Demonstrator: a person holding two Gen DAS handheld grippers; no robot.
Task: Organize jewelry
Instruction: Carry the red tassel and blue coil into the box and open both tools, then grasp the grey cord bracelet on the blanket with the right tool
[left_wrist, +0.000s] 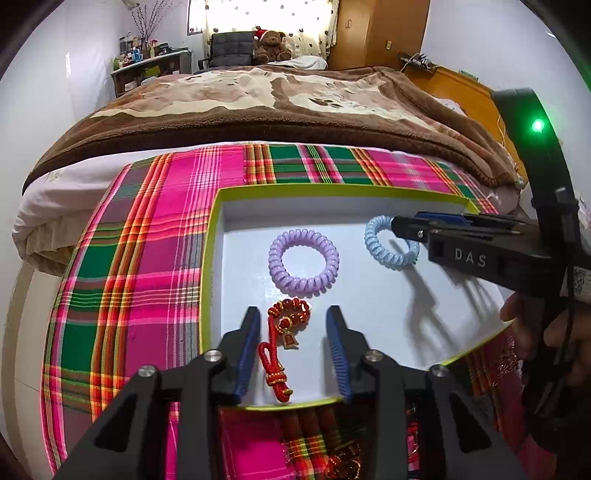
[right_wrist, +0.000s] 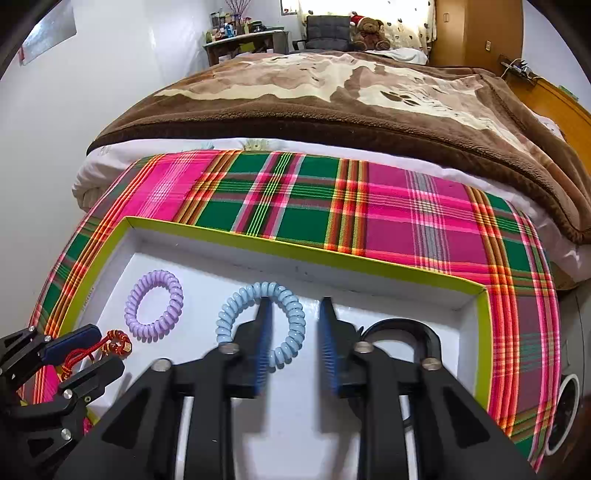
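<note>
A shallow white box with a lime rim (left_wrist: 212, 258) (right_wrist: 332, 258) lies on a pink and green plaid cloth. In it are a purple coil hair tie (left_wrist: 303, 266) (right_wrist: 154, 302), a light blue coil hair tie (left_wrist: 388, 242) (right_wrist: 258, 321) and a red beaded cord bracelet with a gold charm (left_wrist: 284, 339) (right_wrist: 114, 345). My left gripper (left_wrist: 291, 314) (right_wrist: 92, 347) is open, its fingers either side of the red bracelet. My right gripper (right_wrist: 293, 304) (left_wrist: 399, 223) is open over the blue tie, its left finger inside the ring.
The plaid cloth (left_wrist: 147, 258) (right_wrist: 406, 221) covers the foot of a bed with a brown blanket (left_wrist: 258, 107). More red beaded items (left_wrist: 343, 461) lie on the cloth below the box. A black curved object (right_wrist: 402, 328) sits in the box's right end.
</note>
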